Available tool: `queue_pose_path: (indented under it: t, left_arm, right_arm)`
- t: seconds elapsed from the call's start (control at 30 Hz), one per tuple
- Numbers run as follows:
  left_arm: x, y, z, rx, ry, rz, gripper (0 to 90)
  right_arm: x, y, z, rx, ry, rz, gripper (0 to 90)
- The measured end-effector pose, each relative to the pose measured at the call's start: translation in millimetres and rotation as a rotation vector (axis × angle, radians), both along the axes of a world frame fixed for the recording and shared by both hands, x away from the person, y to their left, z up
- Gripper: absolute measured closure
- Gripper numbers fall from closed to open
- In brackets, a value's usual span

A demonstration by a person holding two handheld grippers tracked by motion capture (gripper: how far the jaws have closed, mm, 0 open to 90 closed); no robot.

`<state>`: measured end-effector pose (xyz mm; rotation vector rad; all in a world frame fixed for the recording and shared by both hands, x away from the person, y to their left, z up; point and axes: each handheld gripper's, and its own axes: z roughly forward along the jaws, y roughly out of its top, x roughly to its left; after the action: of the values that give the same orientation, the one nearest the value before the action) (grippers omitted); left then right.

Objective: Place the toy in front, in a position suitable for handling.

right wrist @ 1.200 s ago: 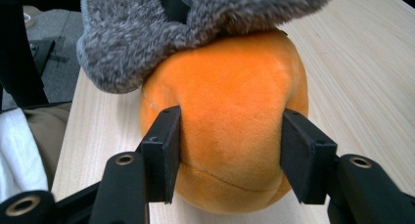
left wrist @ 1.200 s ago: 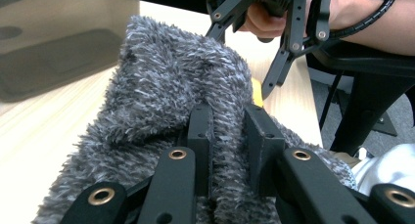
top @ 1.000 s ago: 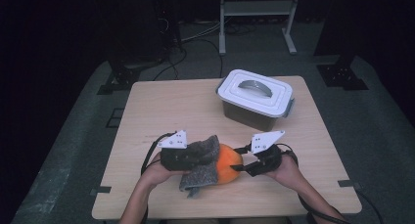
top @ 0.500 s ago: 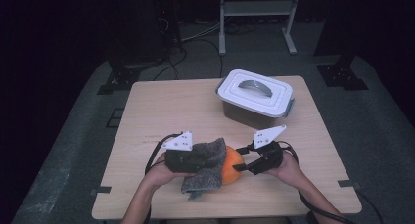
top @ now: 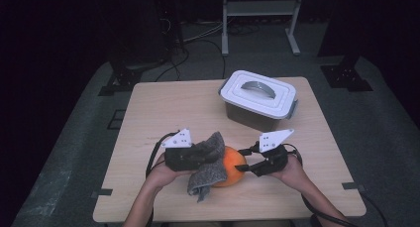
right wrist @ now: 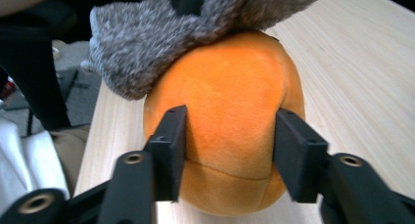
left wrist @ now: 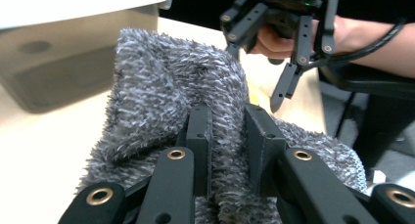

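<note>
The right gripper (right wrist: 227,150) holds the orange ball (right wrist: 225,116) on the worktop (top: 163,105), fingers pressed on its sides. The left gripper (left wrist: 227,150) pinches the grey cloth (left wrist: 166,97) tight, wiping the ball's top. Next, rub gently without knocking it loose.

Two black grippers, left (top: 210,157) and right (top: 243,160), each topped by a pale three-cornered plate with small dark holes. Jaws of flat black links pinned with brass-ringed rivets, ending in blocky black pads with small screw holes. Black cable looping from each body. Bare forearms, no sleeves in sight.
</note>
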<state>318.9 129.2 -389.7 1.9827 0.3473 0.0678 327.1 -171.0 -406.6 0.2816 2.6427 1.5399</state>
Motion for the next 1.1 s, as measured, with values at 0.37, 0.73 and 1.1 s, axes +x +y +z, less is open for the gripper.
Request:
queue_pose_path:
  t: [0.37,0.73,1.1]
  left_arm:
    - [-3.5,-8.4,-2.8,0.027,0.038,-0.1,73.8]
    - [-9.7,-19.4,11.6,0.034,-0.054,-0.066,73.6]
    - [-0.1,-5.6,-5.9,0.004,0.036,-0.062,73.8]
  right_arm:
    - [10.8,4.5,-13.4,-0.016,0.176,0.0,30.6]
    - [-14.9,16.0,0.6,-0.075,-0.095,0.057,54.4]
    - [7.7,5.7,-8.3,-0.032,0.15,0.007,30.5]
